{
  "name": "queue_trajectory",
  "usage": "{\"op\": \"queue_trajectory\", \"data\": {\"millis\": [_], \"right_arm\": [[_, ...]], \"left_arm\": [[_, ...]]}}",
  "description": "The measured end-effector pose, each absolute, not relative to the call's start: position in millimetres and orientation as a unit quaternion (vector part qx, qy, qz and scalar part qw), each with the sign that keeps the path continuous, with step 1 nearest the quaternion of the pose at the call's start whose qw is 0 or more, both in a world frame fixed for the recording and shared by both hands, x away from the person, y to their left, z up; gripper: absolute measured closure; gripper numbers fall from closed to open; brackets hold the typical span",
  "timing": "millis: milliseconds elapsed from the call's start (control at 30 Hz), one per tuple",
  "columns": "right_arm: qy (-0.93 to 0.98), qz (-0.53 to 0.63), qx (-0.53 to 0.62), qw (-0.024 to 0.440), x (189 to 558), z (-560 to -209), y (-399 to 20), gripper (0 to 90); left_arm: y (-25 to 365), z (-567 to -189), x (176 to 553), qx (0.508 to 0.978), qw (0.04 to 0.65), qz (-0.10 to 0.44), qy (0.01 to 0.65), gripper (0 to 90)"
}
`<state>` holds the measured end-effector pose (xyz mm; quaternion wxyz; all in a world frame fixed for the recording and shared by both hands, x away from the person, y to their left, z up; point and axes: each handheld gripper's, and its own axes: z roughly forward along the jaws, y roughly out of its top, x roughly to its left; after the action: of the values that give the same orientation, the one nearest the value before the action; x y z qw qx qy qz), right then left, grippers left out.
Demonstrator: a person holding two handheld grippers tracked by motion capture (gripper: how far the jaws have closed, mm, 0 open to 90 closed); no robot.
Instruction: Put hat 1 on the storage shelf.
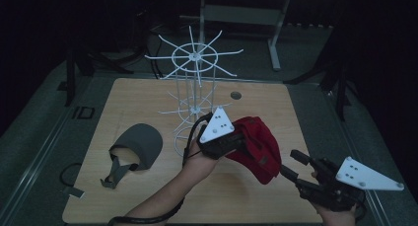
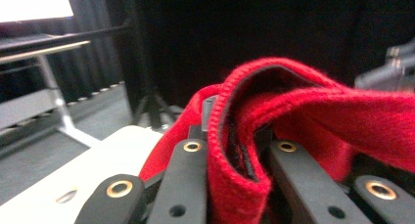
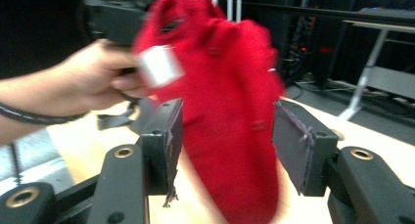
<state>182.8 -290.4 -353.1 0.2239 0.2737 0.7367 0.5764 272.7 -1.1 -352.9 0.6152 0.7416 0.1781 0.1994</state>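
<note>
Here the left gripper [image 1: 235, 139] clamps the red cap [image 1: 259, 148]; the right gripper's [image 1: 292, 164] jaws stand apart.

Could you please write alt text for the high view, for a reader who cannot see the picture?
A person's left gripper holds a red cap above a wooden table, while the right gripper waits open just beside the cap. A white wire rack stands behind them, and a grey cap lies on the table to the left.
</note>
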Motion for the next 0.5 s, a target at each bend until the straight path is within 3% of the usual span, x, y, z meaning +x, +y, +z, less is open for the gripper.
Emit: {"op": "queue_trajectory", "data": {"millis": [133,500], "right_arm": [[0.745,0.563,0.277,0.228,197,-349,-288,48.0],[0.787,0.55,0.213,0.181,215,-343,-254,48.5]], "left_arm": [[8,-356,276,0.753,0.621,0.16,0.146,84.8],[15,-364,275,0.767,0.634,0.082,0.054,84.6]]}}
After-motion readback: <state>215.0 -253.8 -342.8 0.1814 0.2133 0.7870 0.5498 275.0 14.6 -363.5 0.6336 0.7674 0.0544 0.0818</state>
